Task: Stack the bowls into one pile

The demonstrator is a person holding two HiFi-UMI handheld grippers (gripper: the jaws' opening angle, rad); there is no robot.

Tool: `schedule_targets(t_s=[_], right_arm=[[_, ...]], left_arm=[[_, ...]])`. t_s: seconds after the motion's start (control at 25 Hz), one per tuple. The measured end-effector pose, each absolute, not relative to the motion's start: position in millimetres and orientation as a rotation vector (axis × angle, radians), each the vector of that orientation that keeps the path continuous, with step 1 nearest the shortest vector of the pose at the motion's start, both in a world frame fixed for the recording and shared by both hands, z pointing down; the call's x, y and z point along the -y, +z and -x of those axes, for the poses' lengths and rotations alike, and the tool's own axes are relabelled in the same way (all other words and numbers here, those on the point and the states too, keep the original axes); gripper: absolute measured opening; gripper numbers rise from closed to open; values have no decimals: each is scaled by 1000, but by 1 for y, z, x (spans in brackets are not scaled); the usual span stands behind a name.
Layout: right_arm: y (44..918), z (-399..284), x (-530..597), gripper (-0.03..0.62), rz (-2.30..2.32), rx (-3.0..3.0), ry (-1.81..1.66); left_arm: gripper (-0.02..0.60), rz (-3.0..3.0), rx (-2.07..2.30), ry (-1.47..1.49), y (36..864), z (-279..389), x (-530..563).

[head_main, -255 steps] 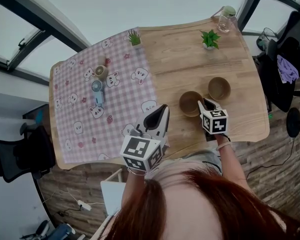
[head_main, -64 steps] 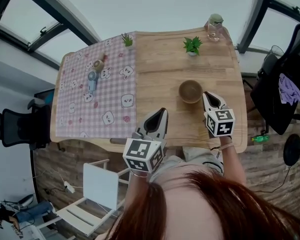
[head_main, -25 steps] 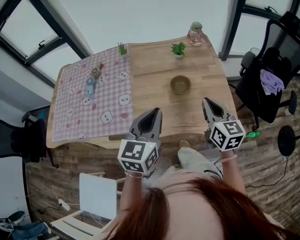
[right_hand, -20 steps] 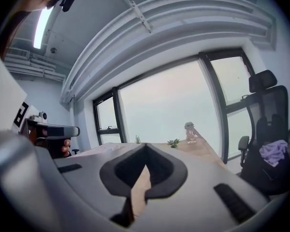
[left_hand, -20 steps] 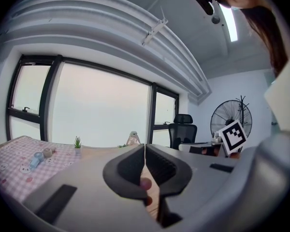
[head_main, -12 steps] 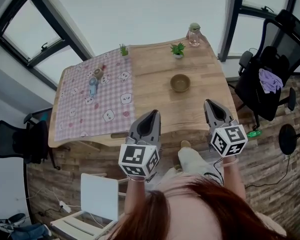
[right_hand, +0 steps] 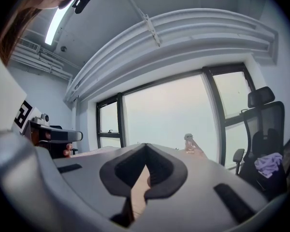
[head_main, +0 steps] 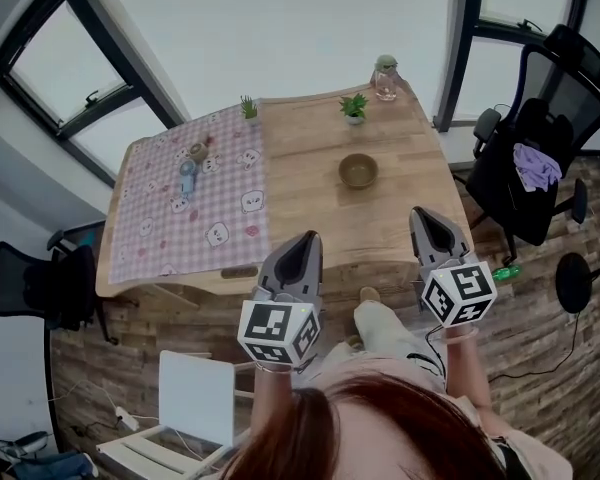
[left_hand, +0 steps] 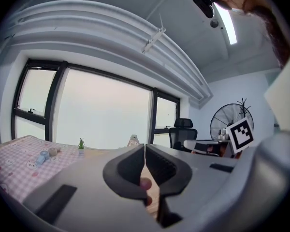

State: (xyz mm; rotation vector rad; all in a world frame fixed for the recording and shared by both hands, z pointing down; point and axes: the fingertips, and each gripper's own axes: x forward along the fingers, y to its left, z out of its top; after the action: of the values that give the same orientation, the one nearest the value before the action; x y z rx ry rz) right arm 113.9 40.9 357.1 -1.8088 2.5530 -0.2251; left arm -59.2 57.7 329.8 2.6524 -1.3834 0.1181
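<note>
Looking down from the head view, I see the brown round bowl [head_main: 358, 170] sitting mouth up on the bare wooden tabletop [head_main: 310, 203]. It is to the right of the pink checked cloth [head_main: 180, 218] and on my side of the small green potted plant [head_main: 354, 107]. Being round, it has no long axis to speak of, and from this height I cannot tell whether it is one bowl or several nested. Both grippers hang by the near table edge, well apart from the bowl. The left gripper [head_main: 306, 238] has its jaws pressed together on nothing, and the right gripper [head_main: 421, 214] is likewise closed and empty. Neither gripper view shows the bowl, because each gripper's grey body blocks the lower half of its picture. The left gripper view picks up a standing fan [left_hand: 230, 123] that the head view does not show, while the right gripper view catches the glass jar [right_hand: 189, 140] and the black office chair [right_hand: 263, 129] with a purple cloth [right_hand: 267, 164] on it.
</note>
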Motion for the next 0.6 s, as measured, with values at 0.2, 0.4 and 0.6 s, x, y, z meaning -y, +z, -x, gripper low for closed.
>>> schedule_targets(t_s=[0.2, 0.4, 0.6], right_arm=[[354, -114, -49, 0, 1826, -2567, -204], [353, -110, -49, 0, 1823, -2593, -169], [348, -115, -43, 0, 1806, -2623, -131]], left_arm=[[11, -2660, 1373, 94, 326, 56, -70], [11, -2649, 1378, 81, 329, 55, -70], [11, -2635, 1404, 67, 325, 48, -66]])
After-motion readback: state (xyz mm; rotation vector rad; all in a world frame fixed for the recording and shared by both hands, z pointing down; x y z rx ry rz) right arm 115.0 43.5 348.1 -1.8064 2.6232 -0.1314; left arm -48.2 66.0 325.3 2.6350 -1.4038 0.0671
